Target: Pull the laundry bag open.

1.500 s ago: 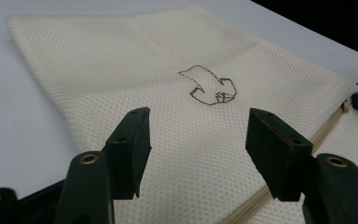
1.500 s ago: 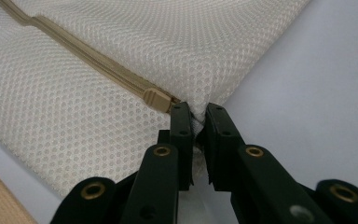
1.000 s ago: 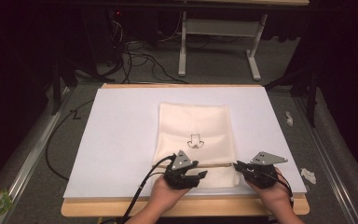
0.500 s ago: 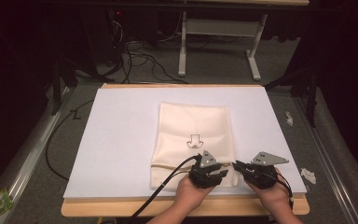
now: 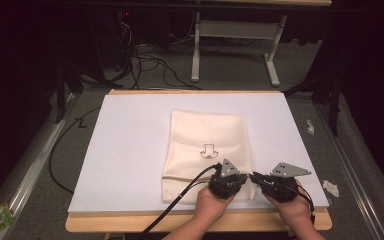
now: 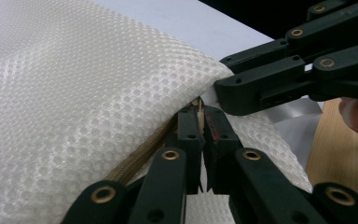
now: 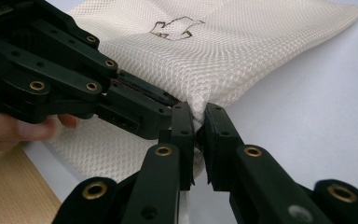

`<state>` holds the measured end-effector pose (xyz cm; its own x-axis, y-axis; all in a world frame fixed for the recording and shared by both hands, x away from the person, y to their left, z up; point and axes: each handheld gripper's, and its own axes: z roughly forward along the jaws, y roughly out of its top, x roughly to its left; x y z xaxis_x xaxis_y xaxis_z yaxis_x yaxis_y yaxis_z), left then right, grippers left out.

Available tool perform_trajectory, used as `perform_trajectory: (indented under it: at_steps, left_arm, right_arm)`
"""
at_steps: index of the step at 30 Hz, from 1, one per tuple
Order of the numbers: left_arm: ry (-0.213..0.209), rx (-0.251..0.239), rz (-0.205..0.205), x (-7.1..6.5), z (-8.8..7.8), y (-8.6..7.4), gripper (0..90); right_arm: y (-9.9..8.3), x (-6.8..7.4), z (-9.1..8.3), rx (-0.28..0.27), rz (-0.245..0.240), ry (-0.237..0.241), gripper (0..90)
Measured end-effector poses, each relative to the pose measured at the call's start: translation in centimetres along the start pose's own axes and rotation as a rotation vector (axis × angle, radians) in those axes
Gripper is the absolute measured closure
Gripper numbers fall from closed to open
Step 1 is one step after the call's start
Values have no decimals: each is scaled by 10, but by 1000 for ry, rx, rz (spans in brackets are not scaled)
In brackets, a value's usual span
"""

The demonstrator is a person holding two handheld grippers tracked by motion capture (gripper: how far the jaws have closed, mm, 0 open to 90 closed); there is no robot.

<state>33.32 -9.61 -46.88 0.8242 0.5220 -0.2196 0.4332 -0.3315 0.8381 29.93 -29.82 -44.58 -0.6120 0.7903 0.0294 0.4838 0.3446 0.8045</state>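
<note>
Wooden desk [image 5: 145,224] topped with a big white paper sheet [image 5: 130,145], grey carpet floor around it. Cream mesh fabric zip bag [image 5: 207,135] lies flat mid-sheet, small dark arrow-like print [image 5: 208,151] on top, tan zipper [image 6: 137,156] running along its near edge. Both tools sit at the bag's near right corner, almost touching each other. Left hand-held gripper [image 5: 226,181] is clenched on something thin and pale at the zipper's end [image 6: 199,112], likely the pull tab, too small to be sure. Right hand-held gripper [image 5: 275,184] is clamped on a bunched fold of the mesh corner [image 7: 196,109]. Judgement: right one anchors the fabric so the bag can't slide or bunch while the left drags the slider along the zipper. Black cable [image 5: 177,205] trails off the desk front from the left tool.
</note>
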Motion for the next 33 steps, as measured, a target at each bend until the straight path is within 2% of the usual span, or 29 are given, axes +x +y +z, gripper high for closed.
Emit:
perform_trajectory:
  at_steps: [6,10,13,14,17,19,21,22,23,24,25,26,27,28,31,32,33]
  left_arm:
    - [-13,24,-13,3,-1,-1,873]
    - [2,38,-25,9,-6,-5,873]
    - [41,57,-37,18,-19,-11,874]
    - [41,57,-37,18,-19,-11,874]
    - [70,82,-66,38,-41,-17,873]
    - [88,105,-65,49,-53,-21,873]
    - [106,112,-73,58,-64,-25,873]
    - [106,112,-73,58,-64,-25,873]
    - [128,121,-73,66,-76,-28,873]
    - [128,121,-73,66,-76,-28,873]
    - [161,119,-71,74,-90,-31,873]
    - [161,119,-71,74,-90,-31,873]
    - [182,118,-90,85,-105,-35,873]
    - [190,120,-104,91,-112,-38,873]
    - [217,132,-133,105,-130,-46,873]
    - [217,132,-133,105,-130,-46,873]
    - [226,131,-143,111,-140,-53,873]
  right_arm:
    - [-1,1,2,17,-3,-1,848]
    - [-1,2,1,24,-2,-16,849]
    - [-1,1,-2,23,2,-37,850]
    - [-1,0,-3,19,11,-40,850]
    - [-2,-5,-6,11,31,-47,850]
    - [-3,-7,-6,11,33,-52,850]
    - [-3,-8,-6,12,38,-52,850]
    - [-3,-8,-5,12,41,-55,850]
    - [-3,-9,-5,11,38,-58,850]
    - [-3,-10,-5,11,39,-62,849]
    - [-3,-11,-5,12,44,-68,849]
    - [-3,-12,-5,13,45,-72,849]
    - [-4,-13,-5,12,53,-77,849]
    - [-5,-15,-6,13,58,-80,849]
    - [-7,-19,-7,18,67,-94,849]
    - [-7,-21,-7,16,67,-99,849]
    - [-7,-22,-8,17,73,-101,849]
